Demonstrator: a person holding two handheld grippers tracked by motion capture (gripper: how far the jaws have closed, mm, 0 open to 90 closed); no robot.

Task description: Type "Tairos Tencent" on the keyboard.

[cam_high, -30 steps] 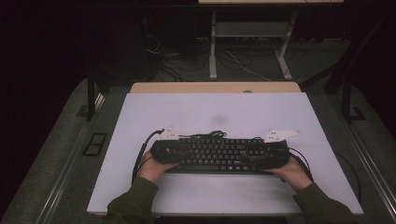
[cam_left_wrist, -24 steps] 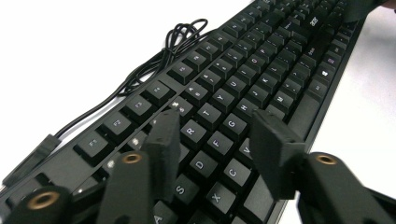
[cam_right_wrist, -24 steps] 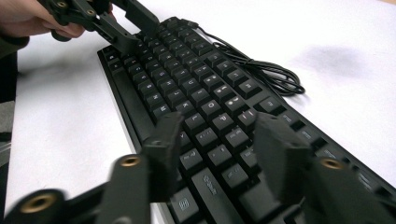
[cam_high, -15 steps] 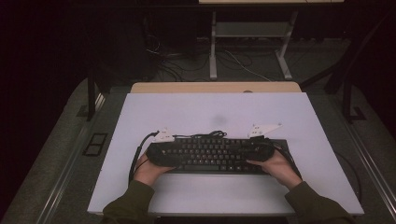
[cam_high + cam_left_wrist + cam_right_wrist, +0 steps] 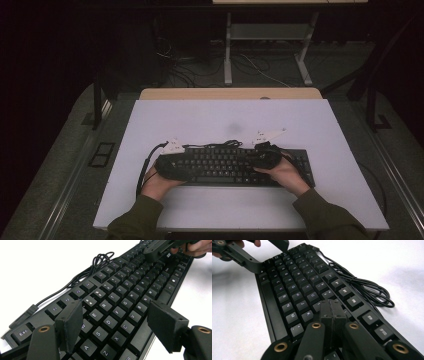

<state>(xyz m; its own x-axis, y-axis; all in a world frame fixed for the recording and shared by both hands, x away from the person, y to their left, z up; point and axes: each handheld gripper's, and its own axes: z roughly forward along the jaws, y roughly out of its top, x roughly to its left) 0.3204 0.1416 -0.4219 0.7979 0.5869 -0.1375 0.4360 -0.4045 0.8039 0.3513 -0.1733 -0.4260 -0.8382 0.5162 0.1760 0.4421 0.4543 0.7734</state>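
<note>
A black wired keyboard (image 5: 235,167) lies along the near middle of the white table (image 5: 225,115). My left gripper (image 5: 182,162) hovers over its left end. In the left gripper view the gripper (image 5: 117,320) is open, its pads (image 5: 70,326) spread wide above the letter keys (image 5: 120,290), with nothing between them. My right gripper (image 5: 259,156) is over the right-hand part of the key field. In the right gripper view that gripper (image 5: 332,311) is shut with its pads pressed together and empty, the tips low over the keys (image 5: 297,292).
The keyboard's coiled black cable (image 5: 362,287) lies on the table just behind it (image 5: 225,145). A wooden strip (image 5: 230,93) borders the table's far edge. Beyond it are a desk frame (image 5: 265,35) and floor cables. Both hands rest along the keyboard's near edge.
My right gripper has moved left from the keyboard's right end to over the keys. The left gripper has shifted slightly inward. The keyboard has stayed put.
</note>
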